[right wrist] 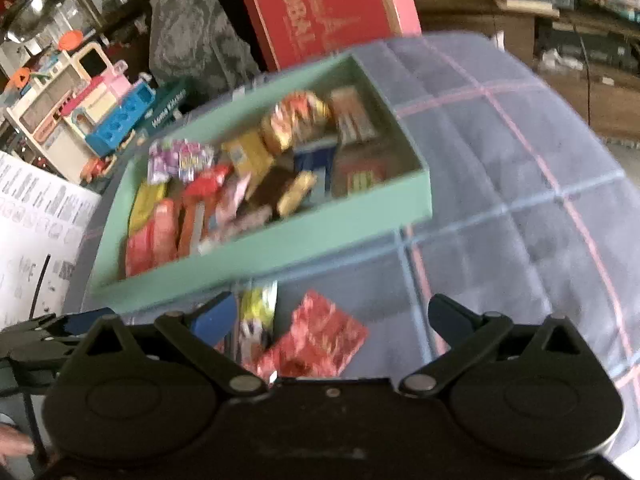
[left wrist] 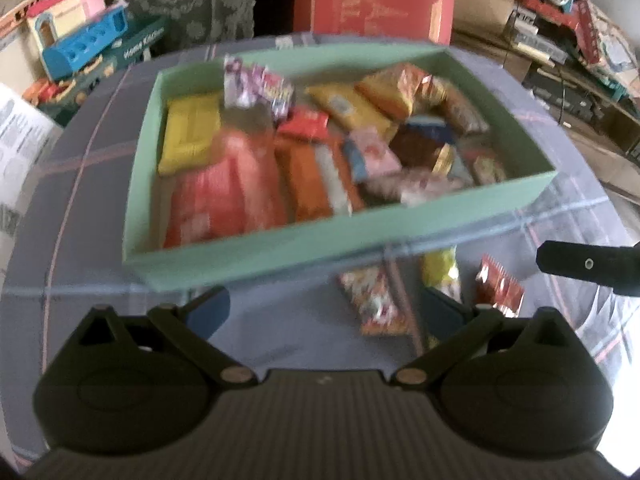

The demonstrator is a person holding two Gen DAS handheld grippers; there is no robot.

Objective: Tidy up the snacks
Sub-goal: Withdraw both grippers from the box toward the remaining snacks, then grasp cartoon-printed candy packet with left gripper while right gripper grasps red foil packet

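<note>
The green box (left wrist: pixel 340 236) on the checked blanket (right wrist: pixel 520 200) is already well stocked with packets, so the sorting looks far along by this reckoning. Three snacks lie loose on the blanket, just outside the box's near wall: a patterned packet (left wrist: pixel 374 304), a yellow packet (left wrist: pixel 440 272) and a red foil packet (left wrist: pixel 498 288).

The left gripper (left wrist: pixel 326 312) hangs above the blanket with its jaws spread wide and nothing between them. The patterned packet lies just ahead of the gap, toward the right-hand jaw; the box is beyond the fingertips.

The right gripper (right wrist: pixel 332 320) is likewise spread wide and empty. The red foil packet (right wrist: pixel 320 340) lies directly inside its gap, close to the body, and the yellow packet (right wrist: pixel 258 312) sits just inside the left-hand jaw. The box (right wrist: pixel 260 248) stands ahead and to the left of the fingertips.

The step in hand appears to be picking up one of the loose packets. The right gripper seems best placed for the red foil one. The next move would call for dropping straight down so the jaws straddle that packet, closing on it without catching the yellow one beside it, then lifting over the near wall into the box. Both views are blurred, so finer detail cannot be read.
</note>
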